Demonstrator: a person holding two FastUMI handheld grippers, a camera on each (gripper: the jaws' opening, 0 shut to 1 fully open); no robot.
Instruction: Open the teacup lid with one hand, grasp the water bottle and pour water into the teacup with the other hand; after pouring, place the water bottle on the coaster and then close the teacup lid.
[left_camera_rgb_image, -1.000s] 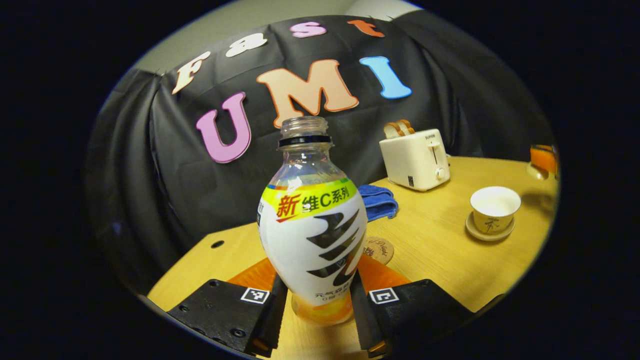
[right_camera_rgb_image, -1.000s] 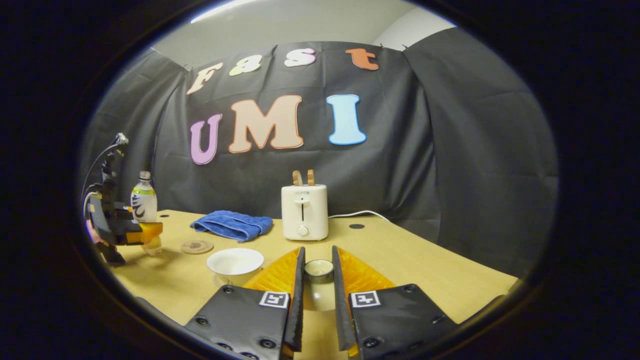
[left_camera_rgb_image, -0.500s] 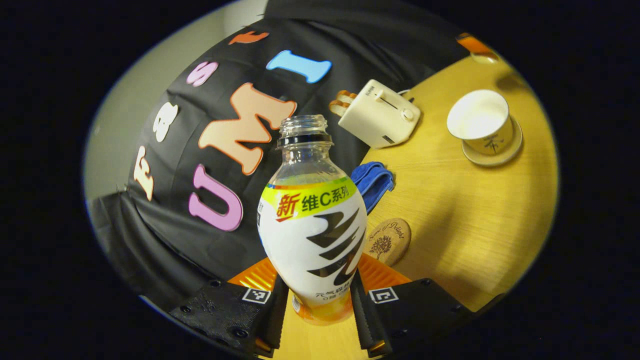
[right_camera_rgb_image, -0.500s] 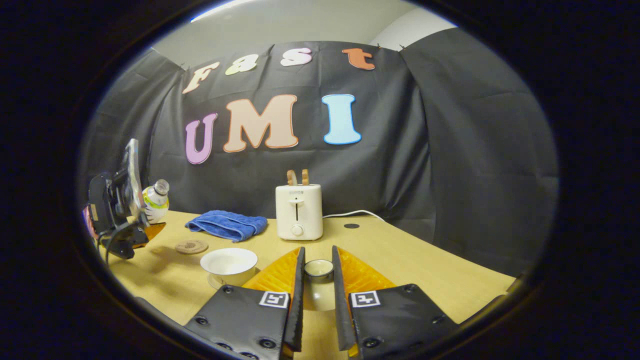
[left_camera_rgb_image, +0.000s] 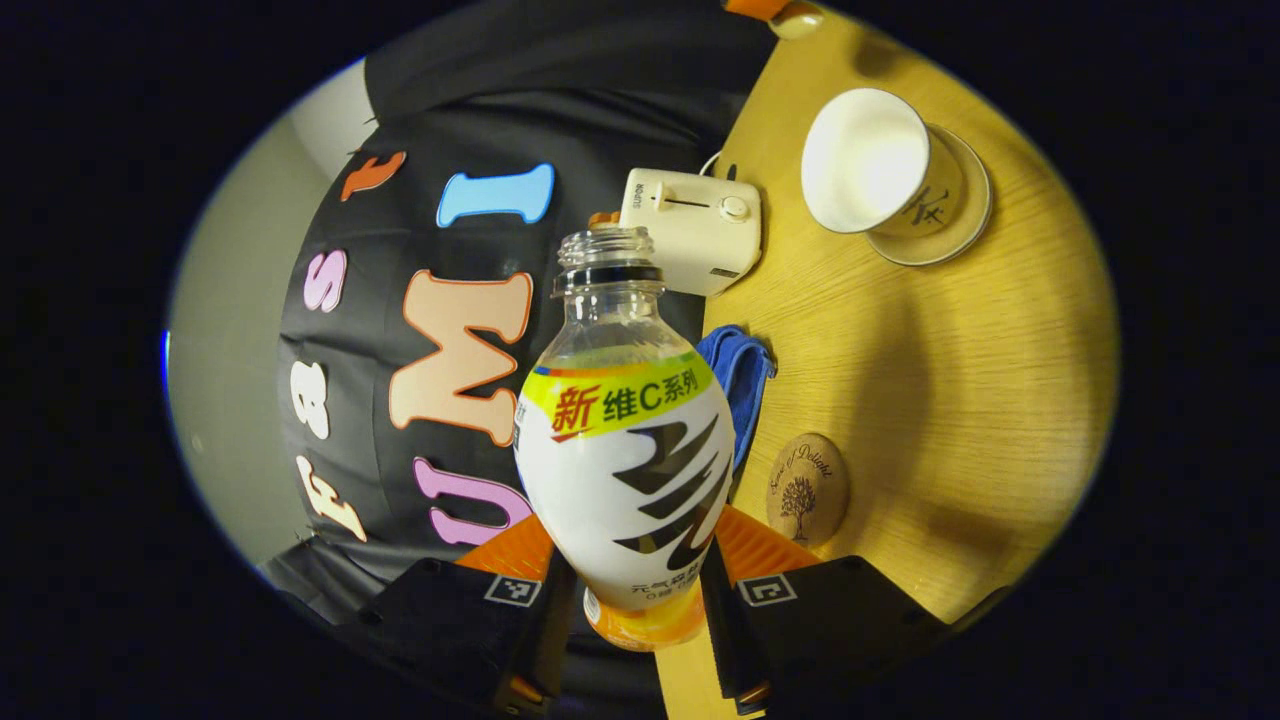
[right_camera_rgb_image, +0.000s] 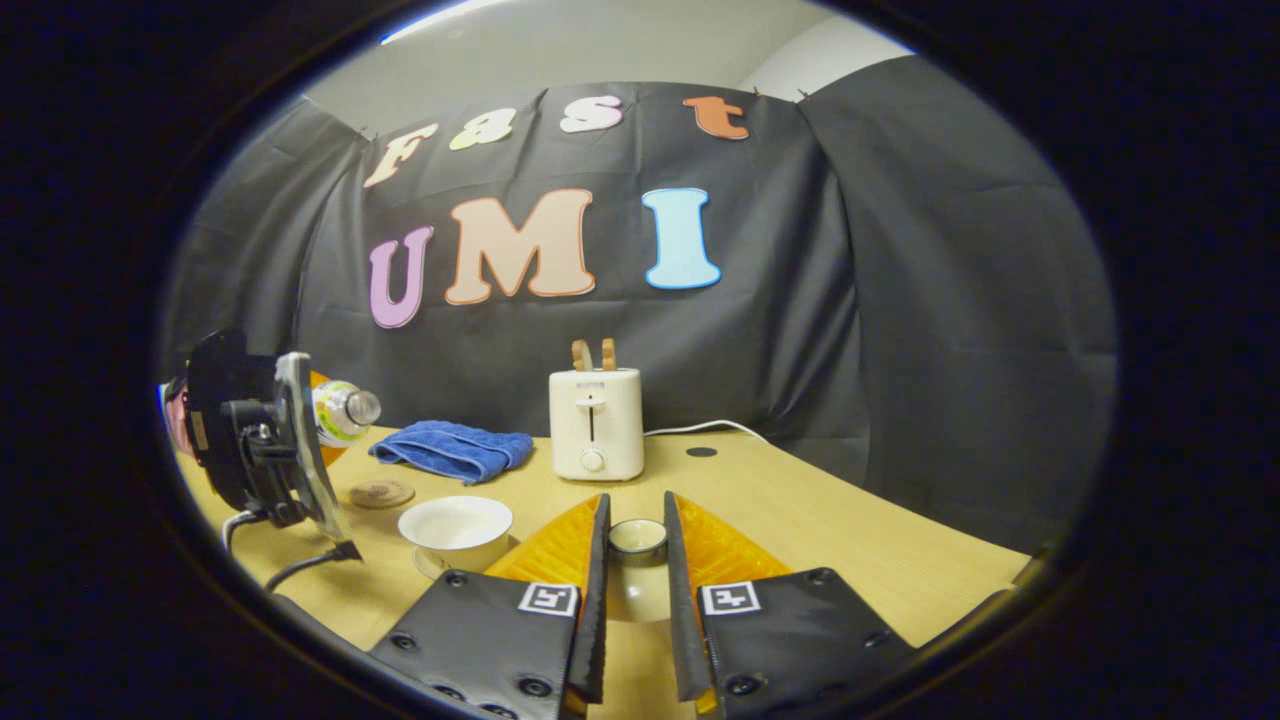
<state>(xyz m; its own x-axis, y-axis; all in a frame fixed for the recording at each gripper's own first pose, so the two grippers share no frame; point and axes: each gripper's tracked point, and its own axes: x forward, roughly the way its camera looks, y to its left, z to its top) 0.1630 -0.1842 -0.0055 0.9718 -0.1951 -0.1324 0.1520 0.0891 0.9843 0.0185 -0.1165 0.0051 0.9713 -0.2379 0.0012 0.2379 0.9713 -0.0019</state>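
Bottle first: we have the water bottle (left_camera_rgb_image: 625, 470) clamped low on its body between the jaws of our left gripper (left_camera_rgb_image: 635, 610), both fingers pressing its sides. Its cap is off and its open neck points along the gripper's line. In the right gripper view that bottle (right_camera_rgb_image: 340, 412) lies nearly on its side in the air above the left part of the desk (right_camera_rgb_image: 800, 510), mouth aimed toward the teacup (right_camera_rgb_image: 456, 528).

The teacup (left_camera_rgb_image: 880, 165) sits open on its saucer (left_camera_rgb_image: 950, 215), white inside, well ahead of the bottle's mouth. We cannot tell whether any water is leaving the bottle.

Our right gripper (right_camera_rgb_image: 635, 600) has its jaws narrow, closed on the teacup lid (right_camera_rgb_image: 637, 540), held beside the cup.

The round coaster (left_camera_rgb_image: 806, 487) lies bare on the desk, near the folded blue towel (right_camera_rgb_image: 450, 450). A white toaster (right_camera_rgb_image: 596, 423) stands behind them by the black cloth.
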